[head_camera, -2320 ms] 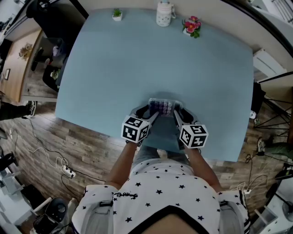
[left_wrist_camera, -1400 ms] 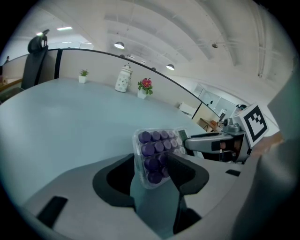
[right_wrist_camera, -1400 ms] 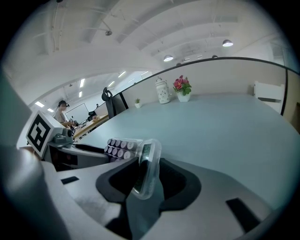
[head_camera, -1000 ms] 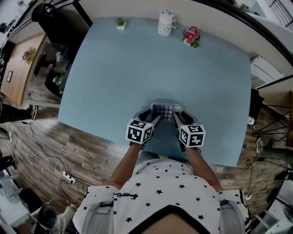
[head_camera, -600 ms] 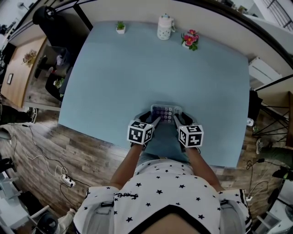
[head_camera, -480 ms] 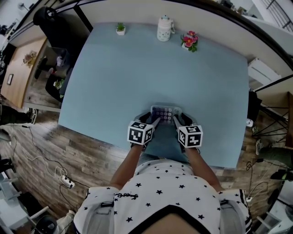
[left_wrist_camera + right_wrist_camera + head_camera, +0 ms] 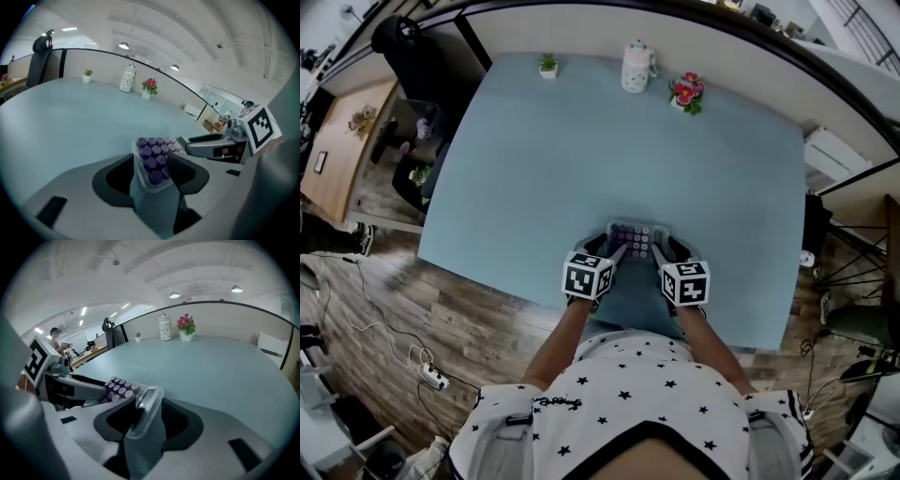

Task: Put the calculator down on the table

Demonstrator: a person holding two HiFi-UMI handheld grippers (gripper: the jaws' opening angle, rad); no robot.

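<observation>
The calculator (image 7: 636, 234) was found over the 6 o'clock part of the surface (image 7: 581, 141), close to its near edge; contact with the surface could not be confirmed. The left hand-held gripper (image 7: 617, 250) was held at the calculator's 8 o'clock, angled forward and down, and was clenched on the purple-keyed end. The right hand-held gripper (image 7: 659, 249) was held at 4 o'clock at a matching downward slant. Its jaws had just been opening and were released, with the display end leaning between them. Both forearms were extended side by side from the torso.
</observation>
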